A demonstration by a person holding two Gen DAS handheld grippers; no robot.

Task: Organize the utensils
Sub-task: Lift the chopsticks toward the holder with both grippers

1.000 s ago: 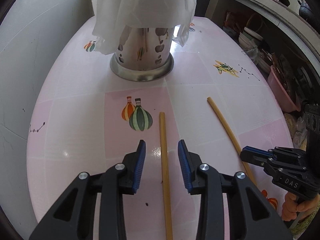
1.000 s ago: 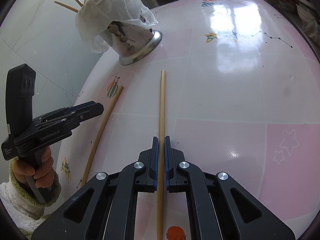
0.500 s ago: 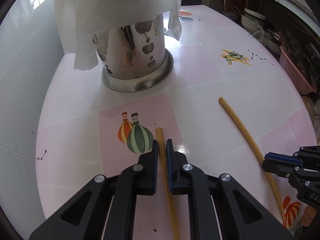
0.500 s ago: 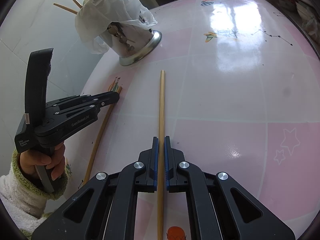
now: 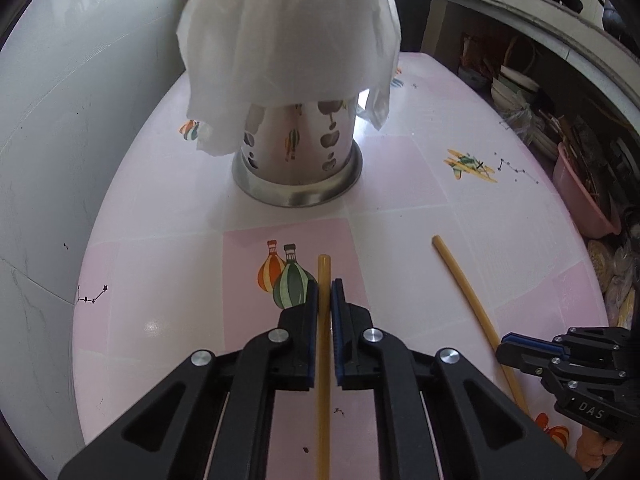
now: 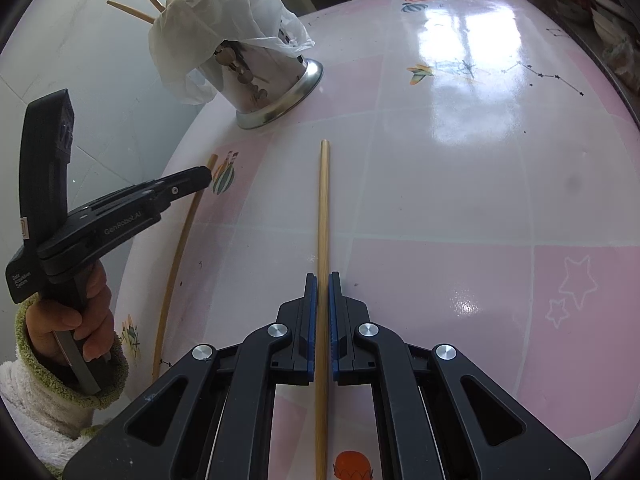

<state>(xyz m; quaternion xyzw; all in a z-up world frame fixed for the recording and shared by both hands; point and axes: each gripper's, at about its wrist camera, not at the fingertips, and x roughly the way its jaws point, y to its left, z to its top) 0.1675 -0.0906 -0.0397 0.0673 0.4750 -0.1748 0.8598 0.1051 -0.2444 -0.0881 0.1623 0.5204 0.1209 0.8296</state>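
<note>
Left wrist view: the left claw [image 5: 324, 288] is closed narrow on a chopstick [image 5: 323, 360], its blue pads [image 5: 311, 320] pressed to either side near the forward tip. One second ago this claw stood wide open astride that chopstick; half a second ago it had closed. The grasp is now made, and the chopstick's tip projects just past the pads over the balloon print on the pink tabletop [image 5: 160, 280]. Whether it has lifted clear of the surface cannot be told. Ahead stands the steel utensil holder [image 5: 298, 160], its rim draped in a white plastic bag [image 5: 288, 36]. A second chopstick [image 5: 468, 304] lies to the right, running into the right claw [image 5: 506, 354].

Right wrist view: the right claw [image 6: 323, 280] grips narrow on the second chopstick [image 6: 323, 220], which points toward the utensil holder [image 6: 272, 84]; several chopsticks [image 6: 136, 10] already stand in it, poking above the bag [image 6: 192, 52]. This grip is unchanged across the last second. The left claw [image 6: 204, 176], at far left, has advanced toward the tip of its chopstick [image 6: 180, 256].

Assessment: both remaining chopsticks appear secured. Next step is judged to be lifting and dropping them into the holder; the draped bag may foul the opening.
</note>
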